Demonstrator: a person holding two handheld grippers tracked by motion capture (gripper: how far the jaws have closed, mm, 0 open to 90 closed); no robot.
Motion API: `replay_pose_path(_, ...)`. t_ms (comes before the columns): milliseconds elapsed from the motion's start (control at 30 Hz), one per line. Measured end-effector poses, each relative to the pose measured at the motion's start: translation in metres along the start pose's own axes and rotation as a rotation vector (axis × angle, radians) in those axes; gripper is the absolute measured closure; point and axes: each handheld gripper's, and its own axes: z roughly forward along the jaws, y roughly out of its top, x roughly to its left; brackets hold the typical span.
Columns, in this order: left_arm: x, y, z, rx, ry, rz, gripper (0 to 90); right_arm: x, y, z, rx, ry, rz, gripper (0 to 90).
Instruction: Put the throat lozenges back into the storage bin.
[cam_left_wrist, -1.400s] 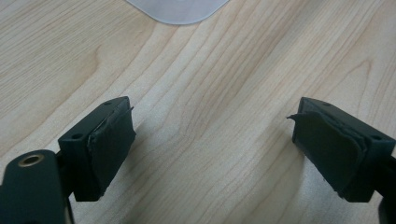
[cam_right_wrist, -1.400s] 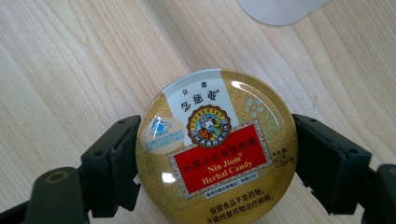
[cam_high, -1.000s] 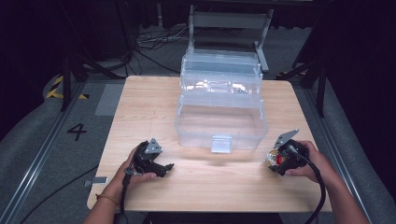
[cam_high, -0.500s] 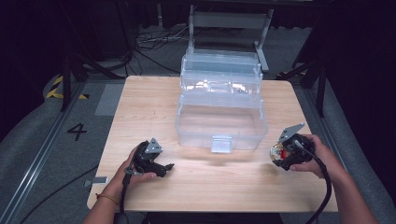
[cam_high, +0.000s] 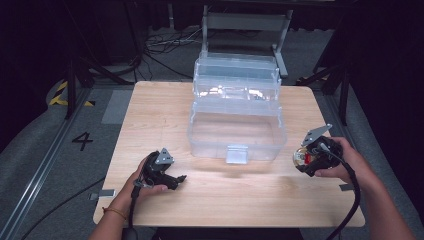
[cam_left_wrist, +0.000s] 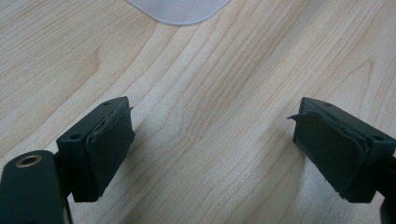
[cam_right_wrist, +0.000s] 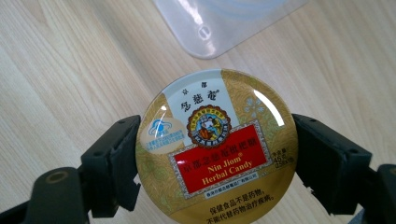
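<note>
Candy tin, round and gold with a red label, sits pinched edge to edge between the two black jaws of the right gripper, its printed lid facing that gripper's camera. From above, the tin shows at the front of the right gripper, held over the right side of the wooden table, just off the near right corner of the clear plastic box.

Compared with a second ago, the right hand has shifted a little outward and back toward the person, and the gripper has tipped so the tin's face turns more toward the box. The tin is clear of the tabletop, I judge, so the pick-up looks done and the carry toward the box is what comes next.

The left gripper has its jaws spread wide with only bare wood between them, a corner of the box just ahead. It lies in the left hand on the near left of the table, in the same place as a second ago.

The box stands open, its upper trays stepped back, and the lower compartment looks empty and ready to receive the tin.
</note>
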Motion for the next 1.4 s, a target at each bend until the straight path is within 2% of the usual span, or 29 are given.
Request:
replay_pose_path(600, 0.0, 0.0, 0.0, 0.001, -0.002, 0.002, 12.5, -0.015, 0.025, -0.022, -0.016, -0.043, -0.011, 20.8)
replay_pose_path(967, 0.0, 0.0, 0.0, 0.002, -0.003, 0.001, 12.4, -0.024, 0.04, -0.021, -0.021, -0.046, -0.008, 20.8)
replay_pose_path(1400, 0.0, 0.0, 0.0, 0.002, -0.003, 0.001, 12.4, -0.027, 0.073, -0.022, -0.035, -0.052, -0.046, 20.8)
